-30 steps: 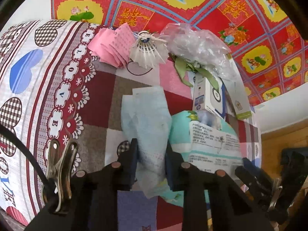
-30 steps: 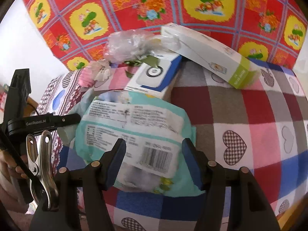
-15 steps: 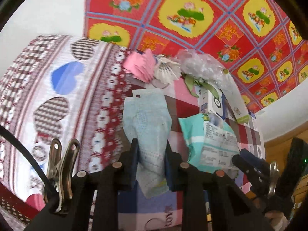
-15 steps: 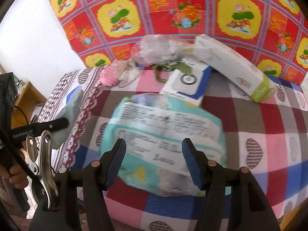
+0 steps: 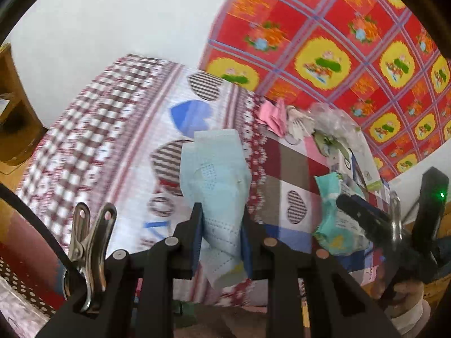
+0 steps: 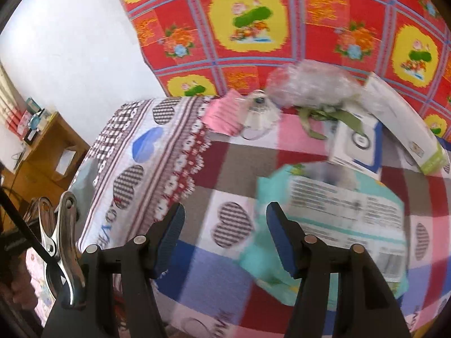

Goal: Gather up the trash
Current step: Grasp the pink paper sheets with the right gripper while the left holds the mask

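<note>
Left wrist view: the left gripper point(image 5: 221, 239) is clenched on a pale blue face mask point(image 5: 215, 180), a thin pleated sheet w/ dotted embossing, soft and floppy, its lower end drooping below the pads. A sec ago the mask lay w/ the gripper over the middle of the table point(image 5: 290, 166); now it hangs lifted out past the table's left edge, over the draped side of the heart-print checked cloth. So that piece looks picked up and on its way to wherever the trash goes; no bin shows in either view.

Right wrist view: the right gripper point(image 6: 225, 236) is released, jaws wide apart, nothing btwn them. The teal wipes pack point(image 6: 338, 217), a crinkly plastic pouch w/ a white printed label, sat btwn its fingers a sec ago; now it lies on the table near the front edge, off to the right of the jaws, one finger overlapping its left end. Probably the next grab, but it needs re-centering first.

Other trash sits along the table's back edge: folded pink paper point(image 6: 224, 115), a feathered white shuttlecock point(image 6: 260, 112), a crumpled clear plastic bag point(image 6: 310, 84), a blue-white carton point(image 6: 358, 143) and a long white box w/ a green end point(image 6: 406, 129). Both views are motion-blurred.
</note>
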Motion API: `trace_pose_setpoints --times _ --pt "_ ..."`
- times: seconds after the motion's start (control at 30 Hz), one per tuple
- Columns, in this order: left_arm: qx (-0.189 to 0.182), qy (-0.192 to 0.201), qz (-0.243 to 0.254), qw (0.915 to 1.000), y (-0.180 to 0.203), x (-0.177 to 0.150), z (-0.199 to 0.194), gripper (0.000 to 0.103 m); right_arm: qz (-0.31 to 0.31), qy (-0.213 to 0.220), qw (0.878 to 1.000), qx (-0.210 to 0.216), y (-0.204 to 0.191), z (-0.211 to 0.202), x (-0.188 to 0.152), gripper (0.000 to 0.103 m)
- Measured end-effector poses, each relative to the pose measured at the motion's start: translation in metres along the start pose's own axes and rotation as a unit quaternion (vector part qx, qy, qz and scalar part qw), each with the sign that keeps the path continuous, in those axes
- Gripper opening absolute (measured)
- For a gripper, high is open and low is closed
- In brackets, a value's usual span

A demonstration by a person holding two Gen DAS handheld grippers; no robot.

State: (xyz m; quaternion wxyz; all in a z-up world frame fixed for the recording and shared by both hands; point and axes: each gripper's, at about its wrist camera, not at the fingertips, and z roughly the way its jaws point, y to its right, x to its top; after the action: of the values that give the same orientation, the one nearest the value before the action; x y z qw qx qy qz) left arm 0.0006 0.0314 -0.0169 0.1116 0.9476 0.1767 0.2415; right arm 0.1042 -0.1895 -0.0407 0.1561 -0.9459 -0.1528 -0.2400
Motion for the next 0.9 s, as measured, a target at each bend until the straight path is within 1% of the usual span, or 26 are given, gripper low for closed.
trace_pose_setpoints --times 0.17,0.23,0.3,0.37,0.47,0.57,0.63,0.67,0.73,0.77,0.9 --pt "0.008 0.008 0.005 0.9999 -0.036 -0.003 -0.021 0.024 -0.015 0.013 0.999 -0.026 -0.032 0.024 0.017 0.062" --pt "0.009 0.009 0.012 0.9998 -0.049 -0.003 -0.027 0.024 -0.019 0.018 0.999 -0.035 -0.037 0.034 0.026 0.059" --pt "0.013 0.011 0.019 0.9997 -0.058 -0.002 -0.030 0.024 -0.018 0.016 0.999 -0.045 -0.041 0.047 0.036 0.048" --pt "0.019 0.011 0.016 0.9996 -0.068 -0.001 -0.032 0.024 -0.014 0.011 0.998 -0.052 -0.041 0.062 0.047 0.043" --pt "0.008 0.002 0.006 0.9999 -0.079 0.000 -0.030 0.024 -0.030 0.011 0.998 -0.056 -0.043 0.083 0.061 0.041" --pt "0.019 0.001 -0.002 0.9998 -0.086 0.004 -0.028 0.024 -0.043 0.016 0.997 -0.056 -0.045 0.105 0.080 0.040" --pt "0.019 -0.004 -0.009 0.9998 -0.089 0.008 -0.027 0.024 -0.047 0.022 0.997 -0.060 -0.046 0.114 0.090 0.040" --pt "0.019 -0.005 -0.008 0.9998 -0.091 0.010 -0.027 0.024 -0.050 0.026 0.996 -0.067 -0.047 0.120 0.095 0.040" --pt "0.034 0.000 -0.009 0.9994 -0.093 0.016 -0.026 0.024 -0.058 0.030 0.994 -0.085 -0.046 0.131 0.105 0.040" --pt "0.036 0.003 -0.013 0.9993 -0.094 0.018 -0.026 0.024 -0.063 0.031 0.992 -0.102 -0.045 0.138 0.109 0.040" --pt "0.032 0.002 -0.022 0.9992 -0.096 0.027 -0.021 0.024 -0.076 0.022 0.987 -0.137 -0.038 0.156 0.117 0.040"
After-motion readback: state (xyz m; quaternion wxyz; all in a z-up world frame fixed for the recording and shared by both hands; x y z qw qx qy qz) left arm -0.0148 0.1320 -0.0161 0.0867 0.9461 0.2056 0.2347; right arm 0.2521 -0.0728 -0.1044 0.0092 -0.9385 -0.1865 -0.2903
